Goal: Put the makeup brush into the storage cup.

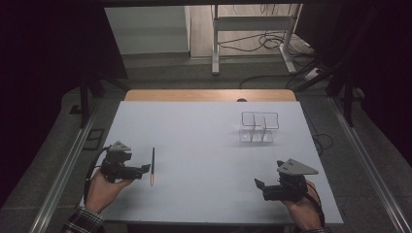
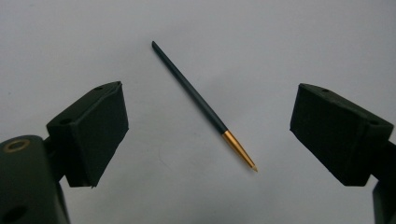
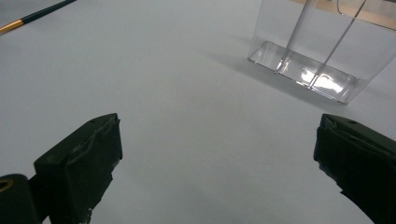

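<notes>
A thin dark pen with a gold tip (image 1: 152, 166) lies flat on the white table sheet (image 1: 204, 145) at the left, gold end toward the person. My left gripper (image 1: 145, 169) hovers just left of it, jaws open and pointing at it. From the left gripper view the pen (image 2: 201, 103) lies on the sheet a little beyond the two wide-spread jaws, touching neither. My right gripper (image 1: 258, 184) rests near the front right, open and empty. A clear plastic divided holder (image 1: 259, 127) stands upright at the back right; the right gripper view has that holder (image 3: 317, 51) ahead and the pen's gold end (image 3: 28, 18) far left.
A strip of wooden tabletop (image 1: 209, 95) runs along the far edge behind the sheet. Beyond it stand a metal frame's legs (image 1: 214, 43) and cables on the floor. Metal rails (image 1: 68, 160) flank the table on both sides.
</notes>
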`<state>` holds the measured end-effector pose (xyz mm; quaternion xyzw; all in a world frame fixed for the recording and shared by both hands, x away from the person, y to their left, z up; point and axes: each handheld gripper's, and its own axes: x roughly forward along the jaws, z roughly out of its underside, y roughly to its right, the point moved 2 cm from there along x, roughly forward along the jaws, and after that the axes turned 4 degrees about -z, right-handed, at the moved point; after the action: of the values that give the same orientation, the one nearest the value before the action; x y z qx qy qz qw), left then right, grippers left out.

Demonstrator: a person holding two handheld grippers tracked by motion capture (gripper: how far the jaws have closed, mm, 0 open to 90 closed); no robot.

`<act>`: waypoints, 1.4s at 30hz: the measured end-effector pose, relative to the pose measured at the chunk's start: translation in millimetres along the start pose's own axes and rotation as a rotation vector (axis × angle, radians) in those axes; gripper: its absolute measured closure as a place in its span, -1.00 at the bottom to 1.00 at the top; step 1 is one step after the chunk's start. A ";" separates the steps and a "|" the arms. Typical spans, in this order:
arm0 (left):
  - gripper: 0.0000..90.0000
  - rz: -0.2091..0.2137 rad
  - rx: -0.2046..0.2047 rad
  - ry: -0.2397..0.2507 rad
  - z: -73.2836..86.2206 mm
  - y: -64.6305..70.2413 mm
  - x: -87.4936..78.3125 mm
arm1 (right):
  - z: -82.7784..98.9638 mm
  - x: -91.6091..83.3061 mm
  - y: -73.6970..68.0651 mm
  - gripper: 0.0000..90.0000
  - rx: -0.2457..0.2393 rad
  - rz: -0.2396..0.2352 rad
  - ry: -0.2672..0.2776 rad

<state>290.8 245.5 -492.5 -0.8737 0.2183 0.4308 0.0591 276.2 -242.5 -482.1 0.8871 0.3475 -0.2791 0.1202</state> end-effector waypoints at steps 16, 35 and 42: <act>-0.68 -0.010 0.025 -0.116 -17.0 -6.1 17.1 | 0.1 0.9 -0.6 -0.97 -0.005 -0.003 -0.006; -0.60 -0.009 0.062 -0.281 -39.3 -8.8 34.0 | 0.5 2.9 -1.9 -0.97 -0.013 -0.012 -0.022; -0.54 -0.006 0.079 -0.338 -47.1 -8.0 39.4 | 0.6 3.0 -1.9 -0.97 -0.012 -0.014 -0.024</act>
<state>349.5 225.9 -494.5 -0.7865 0.2194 0.5624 0.1304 276.5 -239.7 -484.3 0.8806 0.3537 -0.2883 0.1276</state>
